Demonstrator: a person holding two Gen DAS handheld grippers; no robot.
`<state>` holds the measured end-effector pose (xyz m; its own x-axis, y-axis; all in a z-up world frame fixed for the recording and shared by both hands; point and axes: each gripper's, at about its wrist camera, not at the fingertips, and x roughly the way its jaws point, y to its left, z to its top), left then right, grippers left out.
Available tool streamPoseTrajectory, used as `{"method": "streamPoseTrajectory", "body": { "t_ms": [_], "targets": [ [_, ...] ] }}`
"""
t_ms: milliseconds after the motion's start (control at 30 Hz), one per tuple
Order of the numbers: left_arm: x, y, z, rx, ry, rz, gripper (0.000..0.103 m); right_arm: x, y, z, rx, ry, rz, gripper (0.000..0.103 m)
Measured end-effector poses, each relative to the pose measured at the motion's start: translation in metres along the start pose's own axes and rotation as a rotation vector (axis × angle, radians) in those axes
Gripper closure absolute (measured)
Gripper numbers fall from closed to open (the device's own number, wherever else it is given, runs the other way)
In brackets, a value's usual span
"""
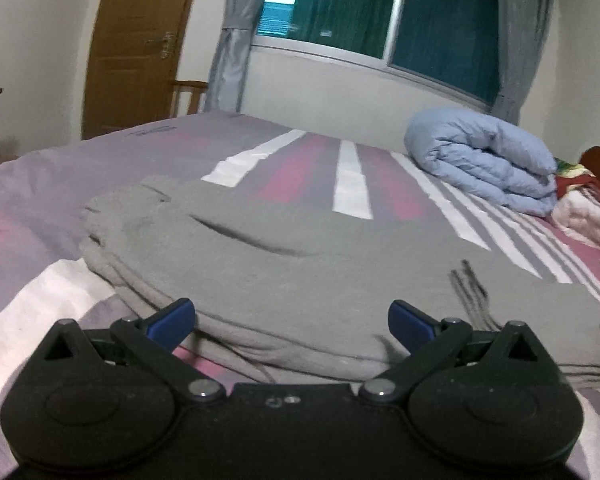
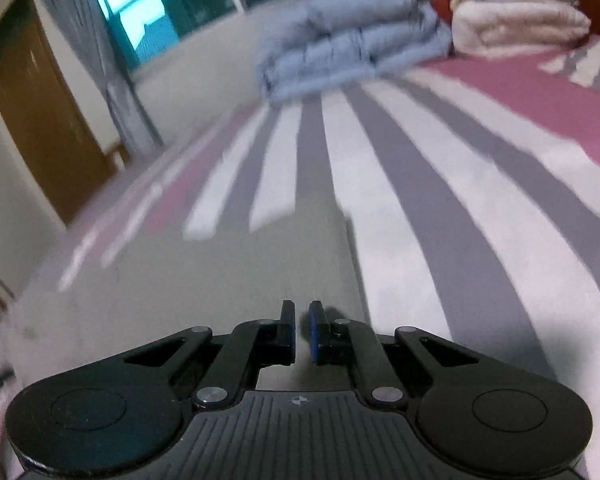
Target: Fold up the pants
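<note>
The grey pants [image 1: 284,264] lie folded in layers on the striped bed sheet, straight ahead in the left wrist view. My left gripper [image 1: 292,320] is open, its blue pads apart at the near edge of the folded stack, holding nothing. In the right wrist view, which is blurred, the grey pants [image 2: 228,272] stretch ahead and to the left. My right gripper [image 2: 301,330] has its jaws almost together just above the pants near their right edge; no cloth shows between the pads.
A folded light-blue quilt [image 1: 488,160] lies at the far side of the bed; it also shows in the right wrist view [image 2: 348,32]. Pink and red bedding [image 2: 516,20] is stacked beside it. A wooden door [image 1: 136,40], chairs and a curtained window [image 1: 360,8] stand beyond the bed.
</note>
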<state>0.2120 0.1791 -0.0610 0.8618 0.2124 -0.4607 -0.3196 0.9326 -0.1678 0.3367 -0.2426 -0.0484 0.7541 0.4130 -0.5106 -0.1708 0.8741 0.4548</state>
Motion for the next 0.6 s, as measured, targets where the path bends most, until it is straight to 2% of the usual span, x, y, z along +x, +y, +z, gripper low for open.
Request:
{"method": "streamPoseTrajectory", "body": {
  "t_ms": [100,167,233,300,333,367,400,433,500,600],
  "targets": [
    [0.012,0.006,0.006,-0.004,0.011,0.048,0.006,0.032,0.008,0.017,-0.045,0.023,-0.044,0.094],
    [0.024,0.010,0.006,-0.033,0.064,0.063,0.006,0.059,-0.004,0.019,-0.033,0.131,-0.074,0.094],
    [0.030,0.012,0.004,-0.035,0.101,0.071,0.006,0.051,-0.004,0.021,-0.041,0.120,-0.063,0.094],
    [0.032,0.011,0.003,-0.025,0.107,0.073,0.006,0.039,-0.002,0.030,-0.046,0.040,-0.031,0.094],
    [0.032,0.011,0.002,-0.023,0.113,0.074,0.006,0.038,-0.002,0.031,-0.058,0.017,-0.043,0.094],
    [0.033,0.011,0.002,-0.025,0.118,0.072,0.006,0.048,-0.004,0.032,-0.052,0.039,-0.068,0.094],
    [0.034,0.012,0.001,-0.030,0.121,0.071,0.006,0.061,-0.009,0.027,-0.025,0.105,-0.064,0.094],
    [0.036,0.011,0.002,-0.030,0.123,0.071,0.006,0.069,-0.013,0.023,-0.018,0.131,-0.051,0.095],
    [0.035,0.012,0.001,-0.034,0.123,0.069,0.006,0.053,-0.009,0.023,-0.018,0.100,-0.045,0.094],
    [0.030,0.017,0.002,-0.068,0.110,0.052,0.006,0.008,-0.003,0.007,-0.020,-0.036,0.005,0.094]
  ]
}}
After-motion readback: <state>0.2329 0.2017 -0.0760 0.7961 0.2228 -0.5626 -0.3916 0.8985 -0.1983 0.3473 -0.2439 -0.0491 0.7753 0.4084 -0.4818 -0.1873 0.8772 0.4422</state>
